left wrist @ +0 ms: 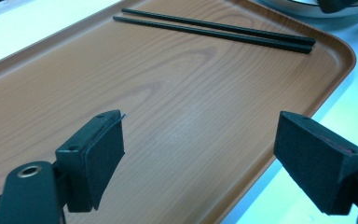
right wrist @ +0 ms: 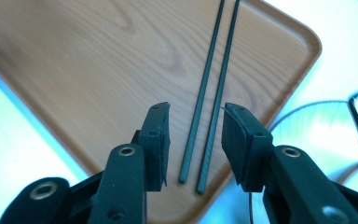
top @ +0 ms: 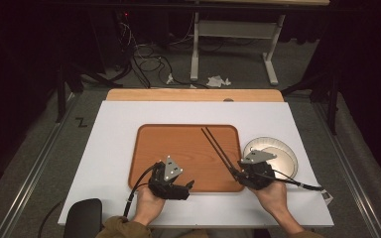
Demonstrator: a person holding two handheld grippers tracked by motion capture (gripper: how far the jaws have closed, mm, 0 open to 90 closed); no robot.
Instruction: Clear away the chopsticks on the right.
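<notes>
Low over the near edge of the table, both forearms entering from the bottom of the high view, each hand wrapped round the body of its tool. Left gripper (top: 188, 185) held level above the near rim of the wooden tray (top: 149, 148), pointing across it toward the right; right gripper (top: 237, 173) angled up and to the left, hovering at the tray's near right corner, grey three-cornered plate on top, cable trailing off to the right.

Left jaws spread wide, nothing between them but bare tray. Seen from the left gripper view, left gripper (left wrist: 200, 154) over the wood grain (left wrist: 177, 107), with the chopsticks (left wrist: 214, 30) well ahead of the fingertips, lying flat and side by side along the far part of the tray, clear of both pads.

Right jaws parted, no grip. Seen from the right gripper view, right gripper (right wrist: 193, 140) straddling the near ends of the chopsticks (right wrist: 212, 88): both sticks running straight out from the gap between the fingers (right wrist: 156, 135), lying on the tray (right wrist: 88, 60) below, near tips resting about on the tray's rim. Neither pad pressing on them; a sliver of space visible on each side, narrower at the right pad.

Just beyond the right gripper's far side, a white plate (top: 283, 148) beside the tray on the white tabletop (top: 114, 124).
</notes>
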